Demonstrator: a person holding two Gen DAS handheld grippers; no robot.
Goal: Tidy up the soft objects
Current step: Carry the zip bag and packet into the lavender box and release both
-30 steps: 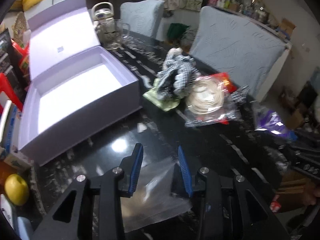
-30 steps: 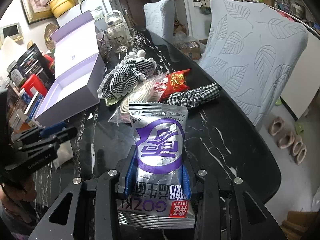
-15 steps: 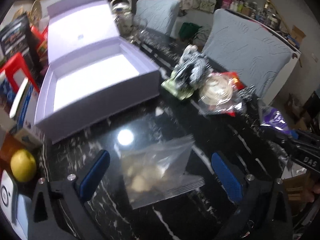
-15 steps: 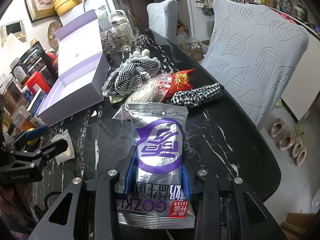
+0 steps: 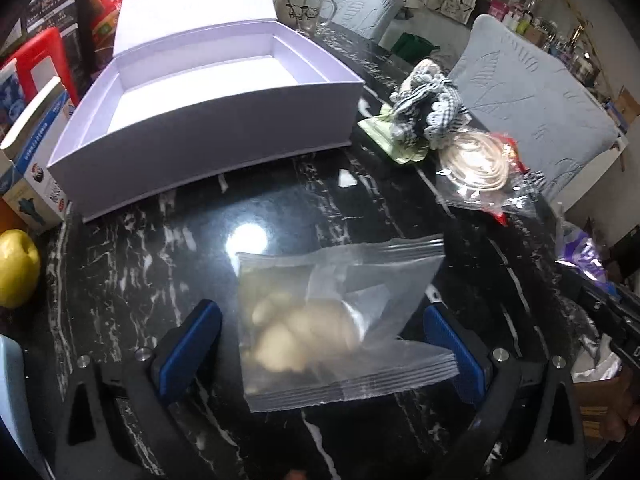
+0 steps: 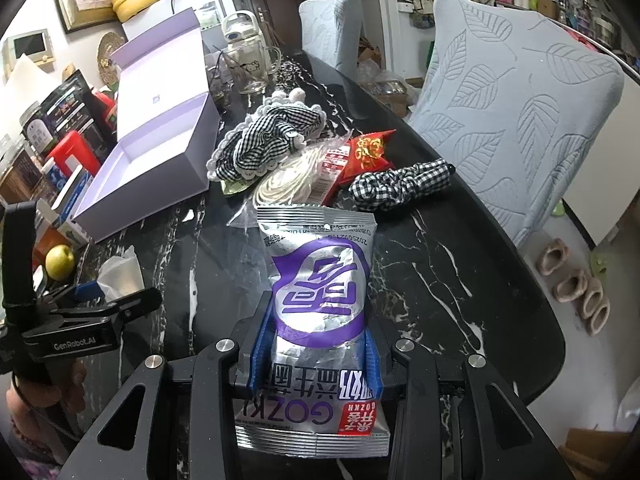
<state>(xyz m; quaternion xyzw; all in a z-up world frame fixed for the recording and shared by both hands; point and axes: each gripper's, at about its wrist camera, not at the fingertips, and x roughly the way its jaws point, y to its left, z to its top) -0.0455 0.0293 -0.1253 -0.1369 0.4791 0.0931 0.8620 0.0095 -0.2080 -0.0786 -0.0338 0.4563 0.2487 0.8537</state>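
Note:
My left gripper (image 5: pixel 324 340) is open wide, its blue pads either side of a clear zip bag (image 5: pixel 340 320) with pale lumps inside, lying on the black marble table (image 5: pixel 140 280). My right gripper (image 6: pixel 316 344) is shut on a silver and purple snack packet (image 6: pixel 320 280), held above the table. An open lilac box (image 5: pixel 200 92) stands at the back left, also in the right wrist view (image 6: pixel 160 148). A checked cloth bundle (image 6: pixel 264 144), a bag of white cord (image 6: pixel 288 184), a red packet (image 6: pixel 368 152) and a checked scrunchie (image 6: pixel 400 184) lie beyond.
A yellow fruit (image 5: pixel 16 268) and cartons (image 5: pixel 36 152) crowd the left table edge. Glass jug and kettle (image 6: pixel 244 56) stand behind the box. Two covered chairs (image 6: pixel 512 120) line the right side. The left gripper shows in the right wrist view (image 6: pixel 88 312).
My left gripper has opened from nearly shut to wide and moved down to straddle the clear zip bag. The right gripper still holds the snack packet in place.

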